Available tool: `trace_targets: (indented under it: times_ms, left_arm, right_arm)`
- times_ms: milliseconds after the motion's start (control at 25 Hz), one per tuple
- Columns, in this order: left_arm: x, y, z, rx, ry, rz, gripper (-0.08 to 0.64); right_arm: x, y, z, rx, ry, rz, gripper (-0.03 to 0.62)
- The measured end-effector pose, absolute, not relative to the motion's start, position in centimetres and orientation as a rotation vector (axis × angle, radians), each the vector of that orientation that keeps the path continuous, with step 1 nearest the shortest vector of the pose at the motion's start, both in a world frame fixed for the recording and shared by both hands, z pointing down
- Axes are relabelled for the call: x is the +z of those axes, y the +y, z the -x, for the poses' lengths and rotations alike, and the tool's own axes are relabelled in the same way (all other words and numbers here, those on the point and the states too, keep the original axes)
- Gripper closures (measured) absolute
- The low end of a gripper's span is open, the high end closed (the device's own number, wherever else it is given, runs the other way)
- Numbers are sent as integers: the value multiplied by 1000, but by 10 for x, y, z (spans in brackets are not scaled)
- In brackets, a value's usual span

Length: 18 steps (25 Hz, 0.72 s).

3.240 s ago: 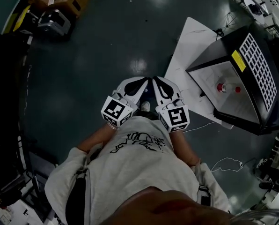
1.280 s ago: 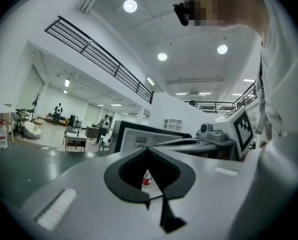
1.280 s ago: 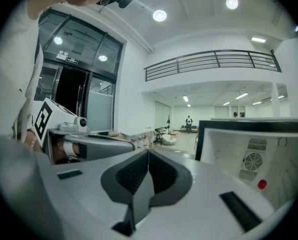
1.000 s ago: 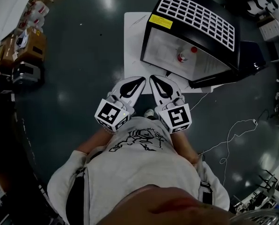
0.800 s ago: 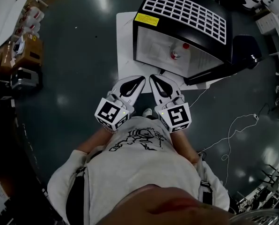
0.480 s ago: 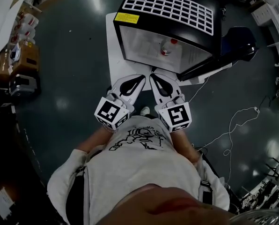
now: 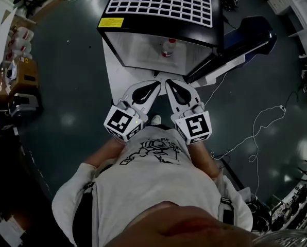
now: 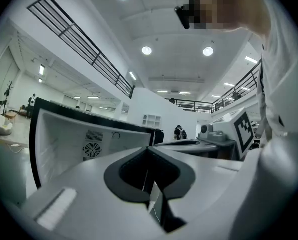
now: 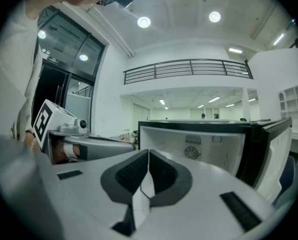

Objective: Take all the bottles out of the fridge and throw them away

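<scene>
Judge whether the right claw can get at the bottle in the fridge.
Probably yes: the fridge stands open and nothing blocks the right claw from the bottle. It is shut and short of the fridge, though.

Dressed in a pale grey short-sleeved shirt (image 7: 153, 189) with dark scrawled print (dark straps (image 7: 84, 215) left and right), fitted with a white left gripper (image 7: 154, 85) and right gripper (image 7: 169, 84), black teardrop insets, each bearing a black-and-white marker cube (image 7: 123, 123).

Glossy floor, smooth plastic, soft cloth

The dark floor (image 7: 66, 76) gleams with lamp glare. The black fridge with a white grid top (image 7: 158, 6) looks smooth. The left hand-held gripper (image 7: 154, 85) and right hand-held gripper (image 7: 169, 84) are smooth white plastic with matt, ribbed dark pads (image 9: 131, 173). The grey shirt (image 7: 153, 184) is matt cloth.
</scene>
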<state>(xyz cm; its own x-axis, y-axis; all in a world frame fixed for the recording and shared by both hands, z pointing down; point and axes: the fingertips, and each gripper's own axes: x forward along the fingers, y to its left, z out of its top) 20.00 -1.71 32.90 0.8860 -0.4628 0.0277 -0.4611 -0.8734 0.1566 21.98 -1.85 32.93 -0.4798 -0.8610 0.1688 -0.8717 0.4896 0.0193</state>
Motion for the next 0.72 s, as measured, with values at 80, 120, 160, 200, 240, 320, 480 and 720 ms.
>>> trace_targets:
  times_ms: [80, 120, 160, 200, 240, 320, 480, 720]
  left_arm:
    - [329, -16, -207, -17, -699, -2900, 551]
    - [329, -15, -210, -18, -694, -2902, 551]
    - [328, -14, -212, -20, -692, -2904, 551]
    - [328, -13, -214, -22, -691, -2906, 551]
    - [328, -12, -215, -22, -688, -2908, 551]
    - [328, -10, -217, -22, -684, -2908, 551]
    - [330, -7, -217, -21, -672, -2902, 551]
    - [328, -8, -213, -23, -647, -2915, 551]
  right_arm:
    - [330, -16, -228, 107, -2567, -1527, 580]
    - [330, -15, -231, 107, -2566, -1536, 580]
    - [330, -14, -234, 105, -2563, -1544, 580]
    - [330, -12, -237, 104, -2560, -1550, 580]
    - [330, -10, -239, 103, -2555, -1555, 580]
    - [330, -8, -242, 105, -2547, -1565, 580]
    - [331, -3, -245, 109, -2541, -1592, 580]
    - [328, -3, -240, 107, -2532, -1611, 580]
